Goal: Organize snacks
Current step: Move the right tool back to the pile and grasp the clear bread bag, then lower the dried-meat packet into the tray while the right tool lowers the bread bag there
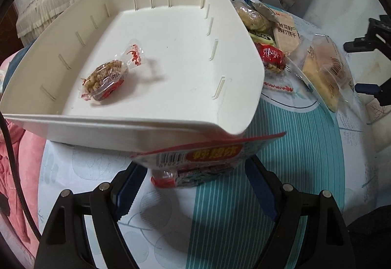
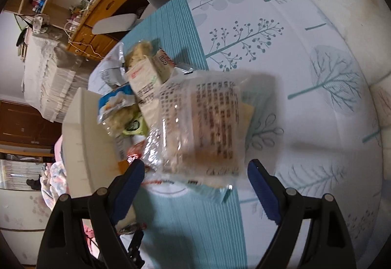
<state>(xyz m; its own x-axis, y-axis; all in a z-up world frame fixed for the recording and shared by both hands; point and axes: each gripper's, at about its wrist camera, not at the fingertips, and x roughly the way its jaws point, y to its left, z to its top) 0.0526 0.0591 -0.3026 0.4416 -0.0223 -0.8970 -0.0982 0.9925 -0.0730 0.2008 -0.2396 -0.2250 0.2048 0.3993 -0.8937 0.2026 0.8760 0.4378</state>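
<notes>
Left gripper (image 1: 195, 186) is hovering with jaws spread wide over a red-and-blue snack bag (image 1: 207, 159) tucked under the white tray (image 1: 234, 54). Right gripper (image 2: 194, 186) is gaping too, straddling a clear-wrapped cake (image 2: 205, 127) on the tablecloth (image 2: 305, 73), pads not touching.

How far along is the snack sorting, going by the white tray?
Done: one wrapped nut cake lies in the white tray. In hand: nothing. The left hand-held gripper is open over a red-edged packet by the tray's near wall; the right hand-held gripper is open around a clear-wrapped cake. Left: the pile beside the tray.
</notes>
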